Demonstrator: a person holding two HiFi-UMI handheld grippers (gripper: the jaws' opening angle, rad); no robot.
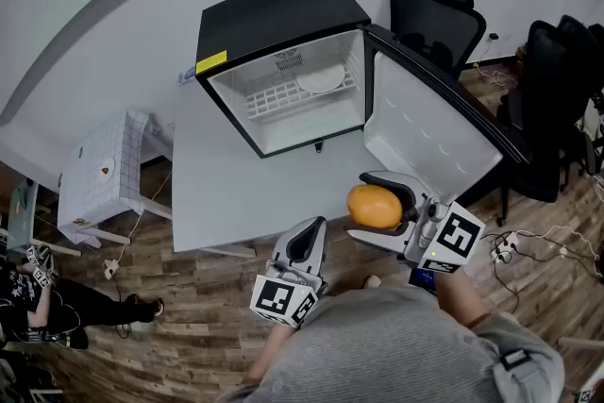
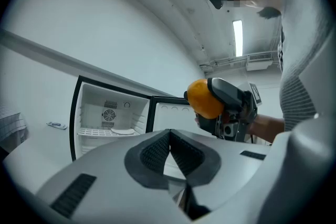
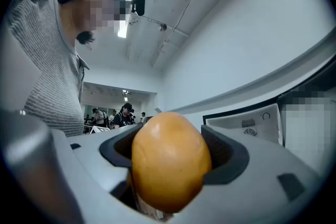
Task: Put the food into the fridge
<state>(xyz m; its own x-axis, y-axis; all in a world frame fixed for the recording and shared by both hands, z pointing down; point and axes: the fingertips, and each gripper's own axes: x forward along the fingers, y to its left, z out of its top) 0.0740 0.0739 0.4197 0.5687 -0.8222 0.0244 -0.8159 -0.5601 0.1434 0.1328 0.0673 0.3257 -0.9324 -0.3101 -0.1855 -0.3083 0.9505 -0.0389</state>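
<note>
Right gripper [image 1: 373, 206] clamps the orange food [image 3: 169, 157]; we have it in front of the fridge [image 1: 283, 19], right of its open cavity [image 1: 283, 104], just before its swung door [image 1: 425, 123]. Left gripper [image 1: 304, 245] closed on nothing, farther from the fridge.

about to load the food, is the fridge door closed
No, the fridge door is swung wide open, showing the white interior.

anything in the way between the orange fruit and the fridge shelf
Nothing visible. The fridge has its door wide open, and the fruit sits in the right gripper out front. A plate lies at the back right of the shelf; the rest is bare.
</note>
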